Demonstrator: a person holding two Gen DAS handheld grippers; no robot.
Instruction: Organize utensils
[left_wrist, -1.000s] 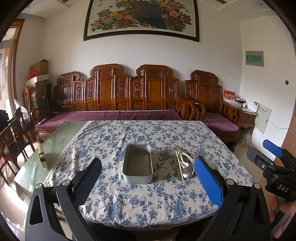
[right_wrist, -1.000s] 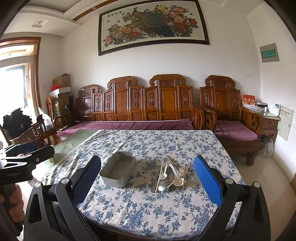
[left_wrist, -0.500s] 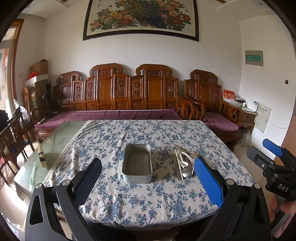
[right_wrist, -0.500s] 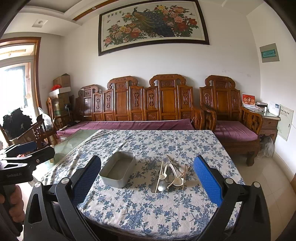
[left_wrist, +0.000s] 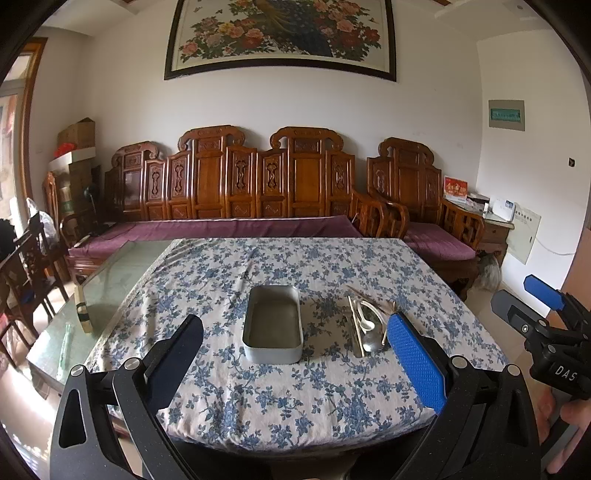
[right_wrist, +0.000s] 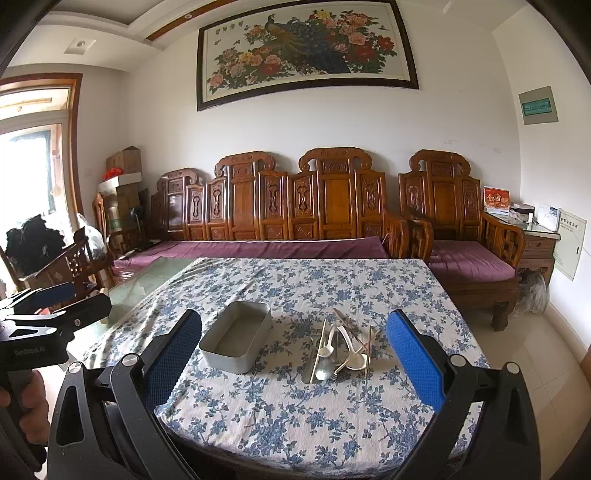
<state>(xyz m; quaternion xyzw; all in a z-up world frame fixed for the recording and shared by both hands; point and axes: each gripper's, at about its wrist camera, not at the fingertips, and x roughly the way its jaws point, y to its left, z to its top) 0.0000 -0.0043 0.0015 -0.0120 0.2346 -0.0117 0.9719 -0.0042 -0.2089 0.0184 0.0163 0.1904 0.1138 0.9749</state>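
An empty grey metal box (left_wrist: 273, 325) (right_wrist: 236, 341) sits on the table with the blue-flowered cloth (left_wrist: 295, 387) (right_wrist: 295, 406). To its right lies a pile of utensils (left_wrist: 365, 325) (right_wrist: 340, 350): spoons, chopsticks and a fork. My left gripper (left_wrist: 295, 358) is open and empty, held back from the table's near edge, facing the box. My right gripper (right_wrist: 295, 350) is open and empty, also back from the near edge, facing the gap between box and utensils. Each gripper shows at the edge of the other's view (left_wrist: 543, 314) (right_wrist: 48, 306).
A bare glass strip of table (left_wrist: 92, 295) lies left of the cloth with a small box (left_wrist: 83, 310) on it. A carved wooden sofa (left_wrist: 258, 192) stands behind the table, an armchair (right_wrist: 461, 236) at the right, wooden chairs (left_wrist: 26, 266) at the left.
Both views are almost unchanged; the left gripper has edged very slightly forward. Both grippers stay open.
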